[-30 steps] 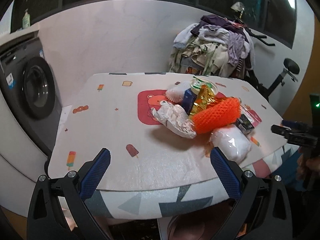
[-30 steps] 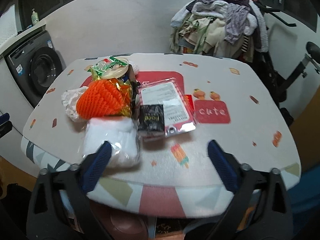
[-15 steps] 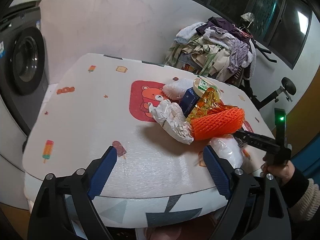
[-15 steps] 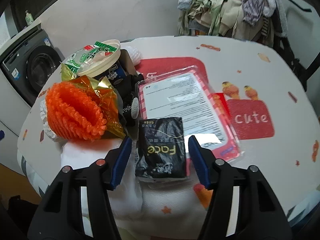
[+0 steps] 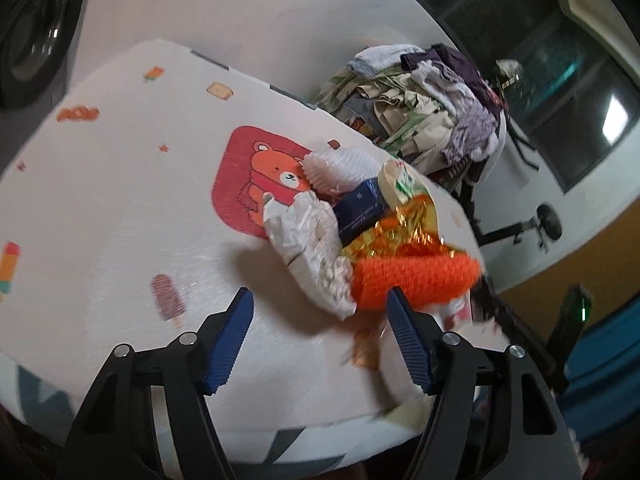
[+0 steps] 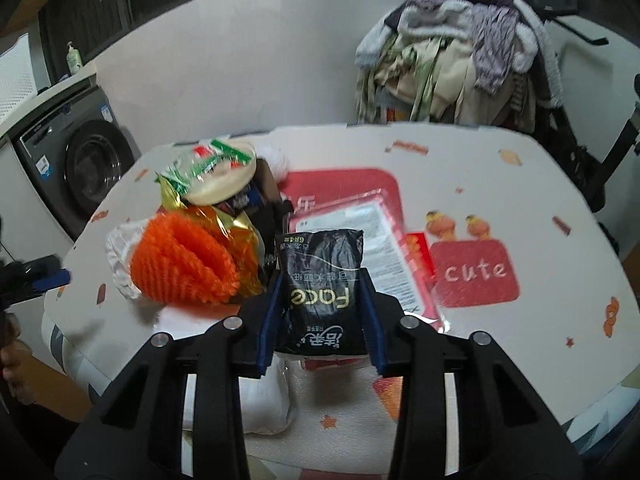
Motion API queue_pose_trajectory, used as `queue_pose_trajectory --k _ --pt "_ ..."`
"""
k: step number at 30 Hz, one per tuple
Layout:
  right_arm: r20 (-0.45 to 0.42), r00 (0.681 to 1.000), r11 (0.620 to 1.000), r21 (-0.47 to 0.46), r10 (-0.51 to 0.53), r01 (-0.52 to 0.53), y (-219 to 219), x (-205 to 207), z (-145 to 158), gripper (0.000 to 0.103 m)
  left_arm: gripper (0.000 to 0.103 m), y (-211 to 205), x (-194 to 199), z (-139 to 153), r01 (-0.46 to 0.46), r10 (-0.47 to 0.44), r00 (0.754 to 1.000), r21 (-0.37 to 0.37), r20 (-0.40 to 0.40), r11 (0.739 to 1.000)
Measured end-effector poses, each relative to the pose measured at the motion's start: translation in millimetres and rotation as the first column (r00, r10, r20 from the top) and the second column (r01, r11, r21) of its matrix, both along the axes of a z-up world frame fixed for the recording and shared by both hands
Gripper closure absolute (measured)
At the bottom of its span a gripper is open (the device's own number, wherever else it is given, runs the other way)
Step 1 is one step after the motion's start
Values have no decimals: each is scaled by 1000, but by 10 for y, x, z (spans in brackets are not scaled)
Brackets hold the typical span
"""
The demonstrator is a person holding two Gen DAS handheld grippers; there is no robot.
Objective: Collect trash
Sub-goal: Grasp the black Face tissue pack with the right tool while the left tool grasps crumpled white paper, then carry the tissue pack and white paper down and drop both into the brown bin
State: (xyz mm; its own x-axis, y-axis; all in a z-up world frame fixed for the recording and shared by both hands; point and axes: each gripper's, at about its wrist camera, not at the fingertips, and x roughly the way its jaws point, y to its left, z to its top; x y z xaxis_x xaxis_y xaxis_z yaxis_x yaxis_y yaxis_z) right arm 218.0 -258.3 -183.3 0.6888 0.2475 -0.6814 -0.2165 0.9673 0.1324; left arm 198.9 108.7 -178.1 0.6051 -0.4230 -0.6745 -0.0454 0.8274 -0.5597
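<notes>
A heap of trash lies on the table: crumpled white paper, an orange foam net, gold foil, a blue box and a lidded cup. My left gripper hovers low over the table's near edge, its jaws closing on bare cloth. The paper and net lie just beyond its right pad. My right gripper is closing on a black tissue packet, and both pads touch the packet's sides. The packet lies partly on a pink flat package.
A white plastic bag lies at the table's front edge beside the packet. A washing machine stands to the left. A pile of clothes and an exercise bike stand behind the table.
The left gripper has come down towards the table, rolled, and narrowed its jaws. The right gripper has moved forward over the black packet and narrowed onto its sides.
</notes>
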Motion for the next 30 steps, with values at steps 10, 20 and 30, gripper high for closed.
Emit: queue_pose_trajectory --k 10,20,30 --pt "11 999 999 -11 -38 38 -144 -227 87 65 88 73 667 -428 -98 92 987 -38 -130 994" --pt "33 998 998 19 -61 61 -248 -442 227 64 89 227 346 381 -82 57 995 369 77 926" --pt "63 998 1000 17 -16 15 -77 -889 413 65 89 160 -431 675 -28 -17 993 379 114 925"
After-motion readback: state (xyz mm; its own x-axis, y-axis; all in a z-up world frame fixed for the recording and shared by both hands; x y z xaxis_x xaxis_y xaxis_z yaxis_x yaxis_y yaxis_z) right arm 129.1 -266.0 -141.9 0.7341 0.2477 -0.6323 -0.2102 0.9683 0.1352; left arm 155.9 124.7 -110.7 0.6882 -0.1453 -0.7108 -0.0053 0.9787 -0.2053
